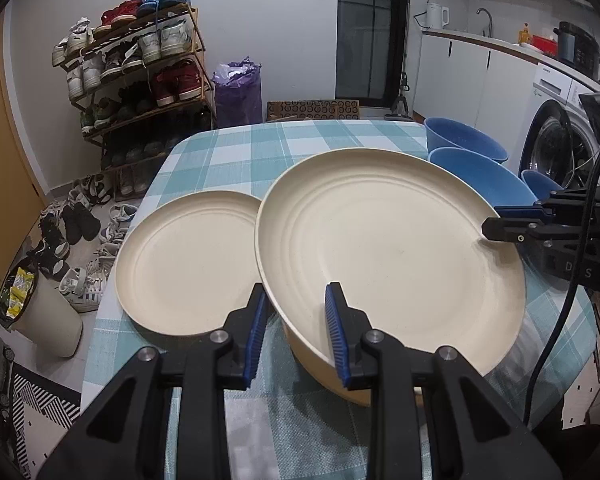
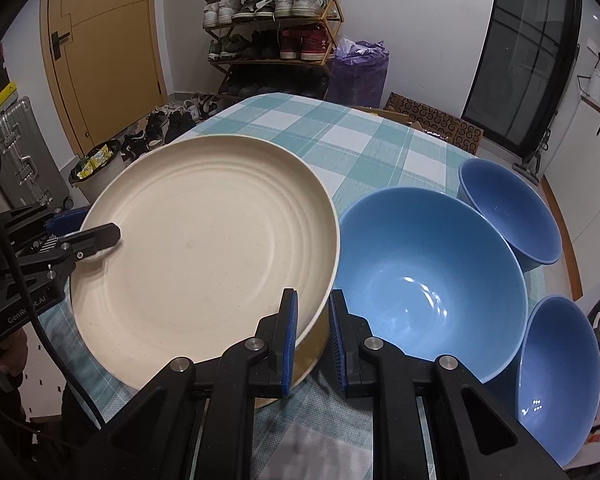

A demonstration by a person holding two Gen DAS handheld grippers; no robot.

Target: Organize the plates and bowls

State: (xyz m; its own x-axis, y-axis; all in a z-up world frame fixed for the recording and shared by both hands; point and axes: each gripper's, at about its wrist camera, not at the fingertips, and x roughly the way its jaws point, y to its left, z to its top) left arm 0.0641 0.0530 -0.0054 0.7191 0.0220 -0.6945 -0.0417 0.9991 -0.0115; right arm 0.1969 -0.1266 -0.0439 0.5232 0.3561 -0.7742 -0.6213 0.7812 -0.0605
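On the checked table (image 1: 236,148), the smaller cream plate (image 1: 184,260) lies empty at left. Beside it the large cream plate (image 1: 388,252), also empty, is tilted, overlapping its rim. Left gripper (image 1: 298,332) and right gripper (image 2: 313,336) each have jaws clamped on its edge. Three empty blue bowls (image 2: 428,272) crowd the right table edge.

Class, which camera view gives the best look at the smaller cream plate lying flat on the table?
The left wrist view: the smaller cream plate shows almost whole on the checked tablecloth, left of the large cream plate held at its rim. The right wrist view shows none of it; the large plate fills that side.
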